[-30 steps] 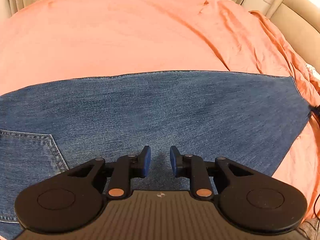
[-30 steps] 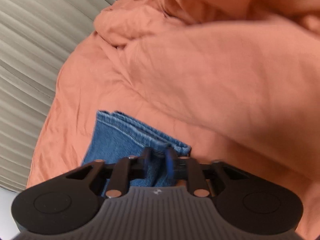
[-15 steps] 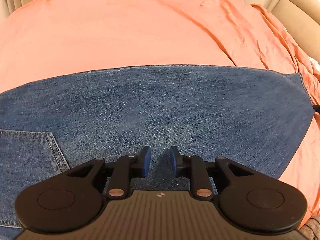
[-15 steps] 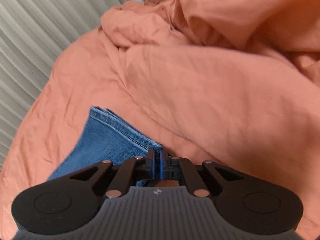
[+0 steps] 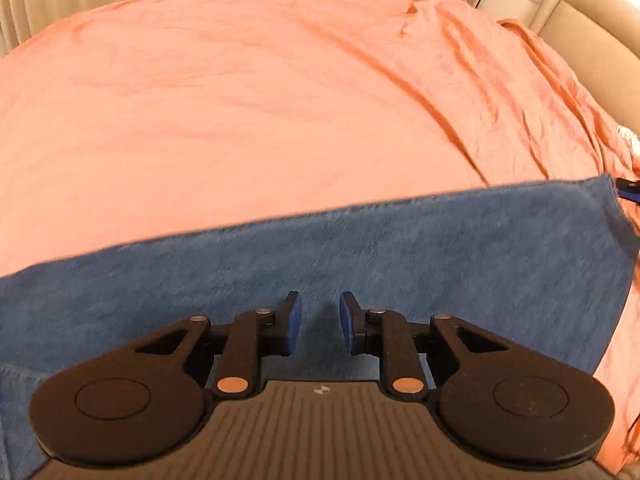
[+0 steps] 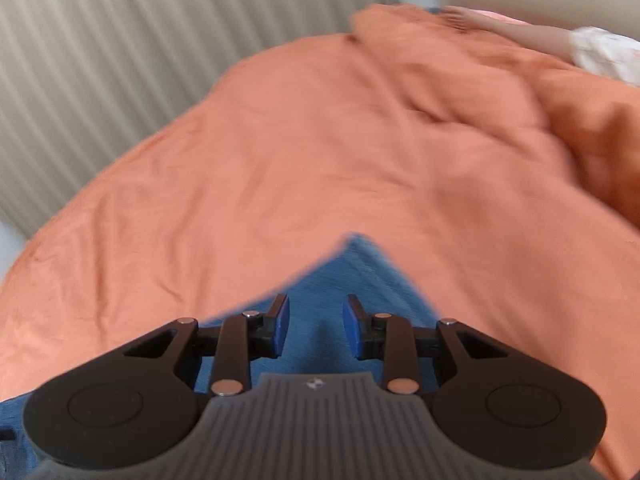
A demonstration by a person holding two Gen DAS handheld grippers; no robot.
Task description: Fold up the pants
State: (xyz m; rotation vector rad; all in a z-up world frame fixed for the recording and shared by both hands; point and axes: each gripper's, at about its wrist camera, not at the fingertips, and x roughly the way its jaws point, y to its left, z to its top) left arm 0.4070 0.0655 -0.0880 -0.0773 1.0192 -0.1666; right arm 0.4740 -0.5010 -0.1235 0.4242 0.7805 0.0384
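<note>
Blue denim pants [image 5: 360, 252] lie flat across an orange bed sheet [image 5: 240, 100]. My left gripper [image 5: 319, 320] is open and empty, hovering over the pants' near part. In the right wrist view a corner of the pants [image 6: 352, 276] points away from me, blurred by motion. My right gripper [image 6: 314, 322] is open over that corner, with nothing between its blue pads. The tip of the right gripper [image 5: 628, 190] shows at the pants' far right end in the left wrist view.
Beige curtains [image 6: 120, 60] hang behind the bed. A padded beige headboard [image 5: 592, 20] stands at the right. A bunched orange duvet [image 6: 500, 80] lies at the far right, with a person's arm [image 6: 532, 34] resting on it.
My right gripper was shut on the pants' hem end and has opened and let it go. The view has swung. The left gripper tilted up, so less of the pants shows; the back pocket left view.
</note>
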